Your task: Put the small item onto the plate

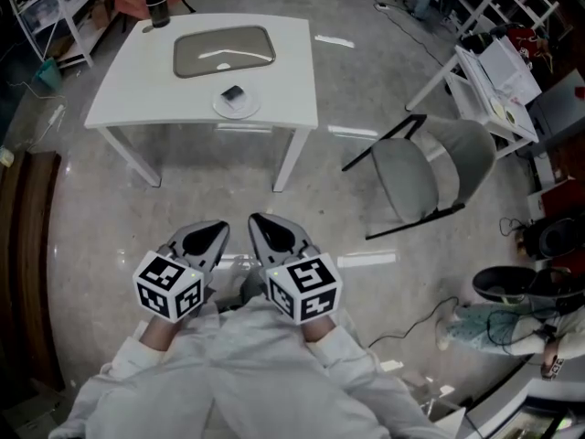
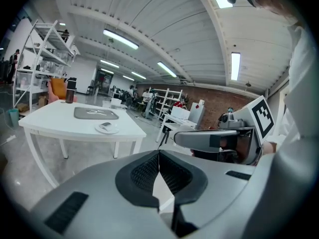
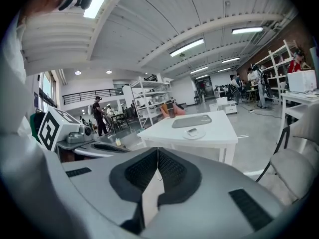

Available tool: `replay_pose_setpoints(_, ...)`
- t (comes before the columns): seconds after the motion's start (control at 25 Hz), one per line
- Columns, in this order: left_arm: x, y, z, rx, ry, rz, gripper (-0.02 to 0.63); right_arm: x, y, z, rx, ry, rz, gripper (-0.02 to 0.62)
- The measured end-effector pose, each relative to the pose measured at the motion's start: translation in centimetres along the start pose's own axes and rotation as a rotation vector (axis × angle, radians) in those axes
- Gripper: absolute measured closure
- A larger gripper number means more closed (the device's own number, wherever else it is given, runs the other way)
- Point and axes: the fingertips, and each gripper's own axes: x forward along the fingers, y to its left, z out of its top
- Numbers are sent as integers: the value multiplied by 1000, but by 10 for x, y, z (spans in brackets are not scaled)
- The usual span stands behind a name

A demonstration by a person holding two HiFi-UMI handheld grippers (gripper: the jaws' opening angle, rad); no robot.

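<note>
Apparently the small item [image 1: 233, 92], a dark flat piece, already lies on the plate [image 1: 249, 110], roughly at its middle. The plate sits on the white worktop [image 1: 128, 90] close to the front edge, just in front of a grey tray [image 1: 224, 50]. A dark cylinder [image 1: 157, 2] stands at the far left corner.

Both tools are well apart from all this, held close to the person's body over the floor [image 1: 110, 218]. The left gripper [image 1: 222, 229] has its jaws pressed together with nothing between them, and the right gripper [image 1: 256, 219] is likewise closed and empty. The two sit side by side, pointing toward the worktop.

By my reading the task looks finished, or else no step is under way. The risk would come from any further approach. The plate is near the edge, so a closed gripper brushing it could slide it off or tip the piece out. A folding chair [image 1: 425, 172] stands to the right, and cables [image 1: 411, 327] trail on the floor there (a trip hazard if the person steps that way).

What the piece actually is cannot be told, since it is too small in every view. Whether the grey tray is raised or a flat mat is also unclear. An orange shape behind the cylinder is cut off at the frame's top.
</note>
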Motion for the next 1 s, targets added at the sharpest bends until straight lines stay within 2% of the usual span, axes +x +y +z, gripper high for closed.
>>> replay_pose_setpoints(0.52,26,50,15,-18,27,-2,595,61,-22,20,17,11,11,580)
replay_pose_setpoints(1.0,83,118,55,-61,18,29,595,142,-77,55,49,32,61,580)
